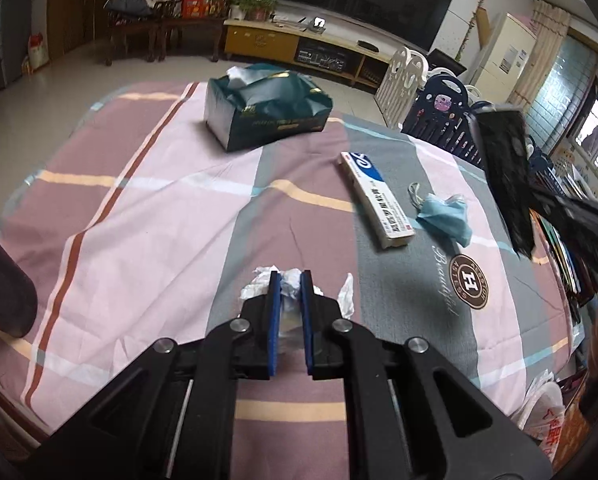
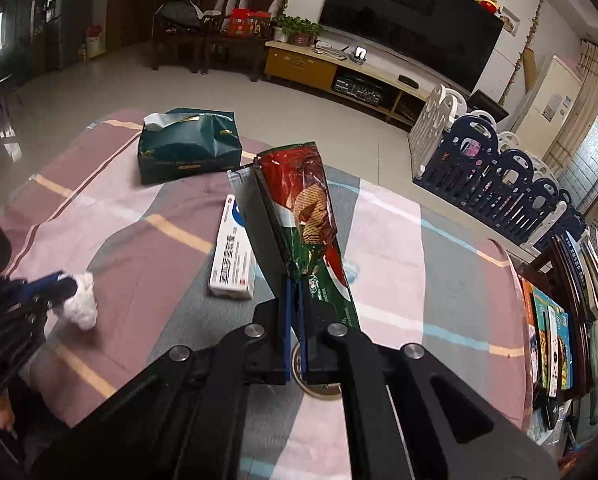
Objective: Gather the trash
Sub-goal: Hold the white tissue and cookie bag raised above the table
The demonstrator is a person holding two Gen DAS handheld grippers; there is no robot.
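Both grippers are loaded over a cloth-covered table (image 1: 147, 208) in a living room. The left gripper (image 1: 290, 280) is clamped on a crumpled white tissue (image 1: 289, 286), its blue pads (image 1: 274, 300) pressed in on either side of the wad. The right gripper (image 2: 295, 288) is pinched on the bottom edge of an empty chip bag (image 2: 307, 208), which stands up and away from the fingers.

Two pieces of trash lie on the cloth — a long white medicine box (image 1: 377, 196) and, just beside it, a crumpled blue face mask (image 1: 447, 216). A dark green tissue box (image 1: 267, 112) sits well apart at the far side.

Neither piece in hand looks at risk if the squeeze holds; the tissue is soft and may slip out if the grip loosens. The bag's height is the thing to watch — it could catch the other arm when swung.

No bin shows in either view. A white plastic bag (image 1: 547, 408) hangs off the table's near right edge and may be the drop point. That edge is close to shelves of books (image 2: 547, 328), so room there is tight; the left and far sides open onto bare floor.
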